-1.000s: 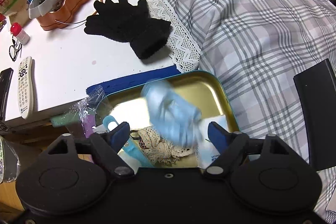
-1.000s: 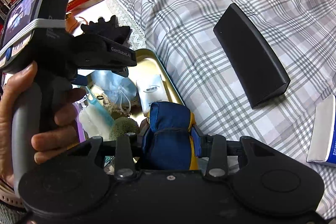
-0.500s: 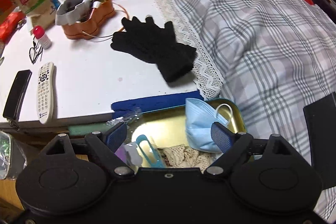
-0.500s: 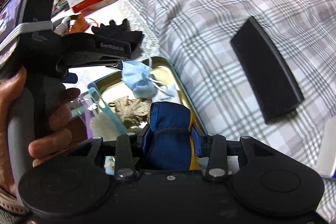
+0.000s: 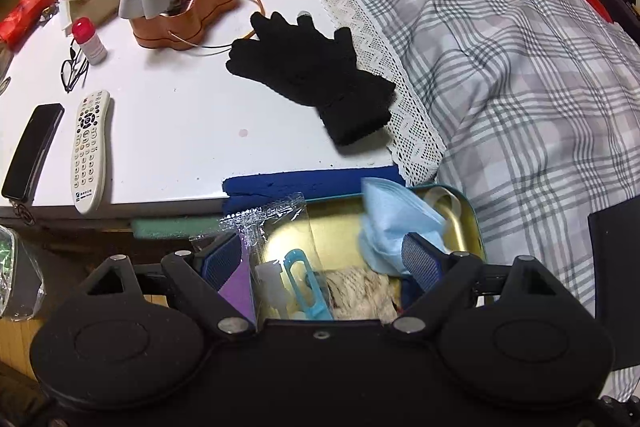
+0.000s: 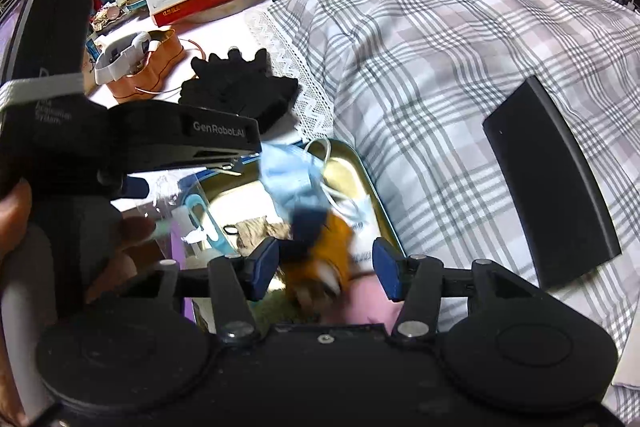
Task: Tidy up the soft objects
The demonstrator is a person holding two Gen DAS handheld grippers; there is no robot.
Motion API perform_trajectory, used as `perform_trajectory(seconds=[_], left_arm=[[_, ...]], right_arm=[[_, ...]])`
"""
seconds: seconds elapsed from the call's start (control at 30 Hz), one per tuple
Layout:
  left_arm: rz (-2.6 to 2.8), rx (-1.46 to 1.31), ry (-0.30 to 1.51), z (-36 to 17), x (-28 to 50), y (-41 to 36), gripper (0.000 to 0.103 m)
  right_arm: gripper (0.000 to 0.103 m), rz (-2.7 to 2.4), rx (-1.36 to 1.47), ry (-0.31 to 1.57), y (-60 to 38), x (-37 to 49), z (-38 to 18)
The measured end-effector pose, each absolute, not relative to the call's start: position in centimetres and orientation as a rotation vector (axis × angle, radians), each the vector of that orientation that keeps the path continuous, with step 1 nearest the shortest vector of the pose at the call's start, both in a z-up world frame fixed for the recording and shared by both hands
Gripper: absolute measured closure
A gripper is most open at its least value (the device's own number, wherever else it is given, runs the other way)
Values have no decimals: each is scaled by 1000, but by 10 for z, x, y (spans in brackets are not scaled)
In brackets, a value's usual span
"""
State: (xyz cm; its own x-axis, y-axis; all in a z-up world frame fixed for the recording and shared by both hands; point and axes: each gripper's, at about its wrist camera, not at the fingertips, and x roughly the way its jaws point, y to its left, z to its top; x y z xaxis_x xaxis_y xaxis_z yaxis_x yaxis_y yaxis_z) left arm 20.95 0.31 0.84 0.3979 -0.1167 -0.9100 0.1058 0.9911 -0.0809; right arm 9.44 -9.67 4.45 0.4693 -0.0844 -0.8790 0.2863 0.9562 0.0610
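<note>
Only the right wrist view shows the blue-and-orange bundle [image 6: 320,247], blurred, loose between the right gripper [image 6: 326,267], whose jaws have just been opening. The left gripper [image 5: 324,259] hovers wide, empty, over the tin tray [image 5: 474,223]. At its two o'clock lies the blue mask [image 5: 396,223]. The black glove [image 5: 316,83] rests on the white surface [image 5: 168,131] at twelve o'clock, by the lace edge [image 5: 400,99].

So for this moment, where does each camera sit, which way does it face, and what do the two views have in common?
Left wrist: on the left gripper, looking down past its open fingers into the tin, the black glove on the white table beyond.
Right wrist: on the right gripper, angled down at the same tin; its jaws have just opened, a blurred blue-and-orange soft toy between them; a hand holds the left gripper.
Shared: tin, blue face mask, glove, plaid bedding.
</note>
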Motion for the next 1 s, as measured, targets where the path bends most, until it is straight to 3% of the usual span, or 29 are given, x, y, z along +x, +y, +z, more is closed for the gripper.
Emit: perform_trajectory(seconds=[0.5,1.0], left_arm=[[-228,126,1079,11,160,-21,16],[-233,140,1046,39,55,-11,13]], right_arm=[[49,-406,205,1066,-114,22,42],[44,-453,263,1071,-126,-44,31]])
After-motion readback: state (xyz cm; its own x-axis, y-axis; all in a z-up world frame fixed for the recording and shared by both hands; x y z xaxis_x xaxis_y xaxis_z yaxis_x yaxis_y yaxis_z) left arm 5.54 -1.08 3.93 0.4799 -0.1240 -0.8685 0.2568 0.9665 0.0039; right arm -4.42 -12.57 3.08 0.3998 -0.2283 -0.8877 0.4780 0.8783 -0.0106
